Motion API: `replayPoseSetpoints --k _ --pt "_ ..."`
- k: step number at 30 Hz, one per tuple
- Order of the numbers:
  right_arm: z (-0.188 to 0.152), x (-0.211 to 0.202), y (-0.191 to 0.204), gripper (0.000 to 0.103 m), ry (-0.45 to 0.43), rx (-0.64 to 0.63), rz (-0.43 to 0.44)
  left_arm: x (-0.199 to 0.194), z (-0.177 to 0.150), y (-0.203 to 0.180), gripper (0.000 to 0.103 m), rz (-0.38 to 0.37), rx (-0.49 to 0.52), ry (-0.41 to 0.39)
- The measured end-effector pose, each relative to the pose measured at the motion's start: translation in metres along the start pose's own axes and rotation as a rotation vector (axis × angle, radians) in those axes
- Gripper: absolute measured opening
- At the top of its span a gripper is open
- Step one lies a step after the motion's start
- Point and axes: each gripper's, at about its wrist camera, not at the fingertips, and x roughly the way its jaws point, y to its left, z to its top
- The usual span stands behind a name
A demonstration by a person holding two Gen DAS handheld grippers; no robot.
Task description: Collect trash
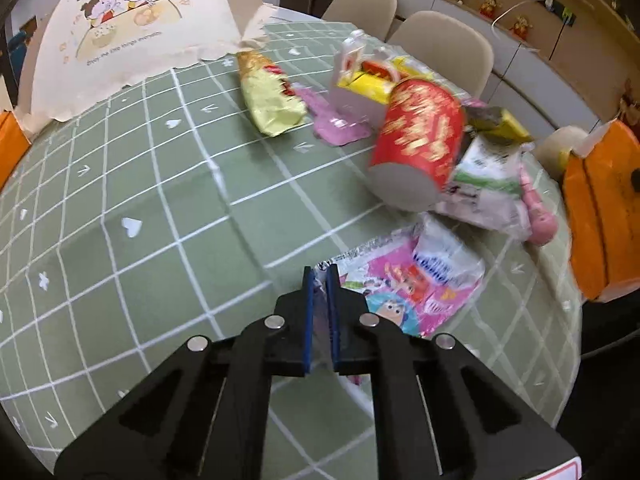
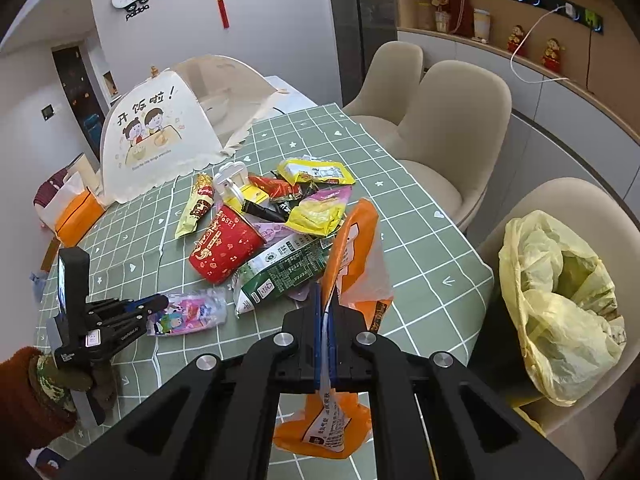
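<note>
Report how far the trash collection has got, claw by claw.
Done: little that shows. The yellow trash bag on the chair seems to hold some trash. In hand: the right claw is shut on an orange plastic bag, and the left claw pinches the pink cartoon wrapper by its edge. Left: the red paper cup, green carton, yellow snack packets and other wrappers lie on the table.

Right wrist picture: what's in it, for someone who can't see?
The right hand-held gripper pinches an orange plastic bag above a green checked table strewn with wrappers and a red paper cup. A yellow trash bag sits on a chair.
</note>
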Motion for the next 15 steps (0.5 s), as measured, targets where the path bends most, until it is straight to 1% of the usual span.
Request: replayPoseSetpoints --k 3,6,7,10,12,15 --pt "0.005 -0.013 0.001 0.005 -0.014 -0.054 0.018 -0.016 0.012 -0.011 0.006 -0.031 0.002 -0.027" --pt "0.012 -0.028 -0.005 0.005 -0.045 -0.071 0.027 -0.040 0.034 -0.028 0.005 -0.063 0.014 -0.081" --pt "0.017 -0.037 -0.011 0.005 -0.067 -0.074 0.024 -0.049 0.043 -0.034 0.005 -0.075 0.020 -0.103" --pt "0.030 -0.061 -0.030 0.005 -0.121 -0.069 0.013 -0.080 0.074 -0.060 0.005 -0.126 0.041 -0.184" --pt "0.040 -0.082 -0.048 0.005 -0.167 -0.070 -0.009 -0.099 0.096 -0.085 0.005 -0.174 0.060 -0.237" --pt "0.051 -0.111 -0.076 0.005 -0.222 -0.078 -0.056 -0.116 0.126 -0.129 0.005 -0.237 0.105 -0.285"
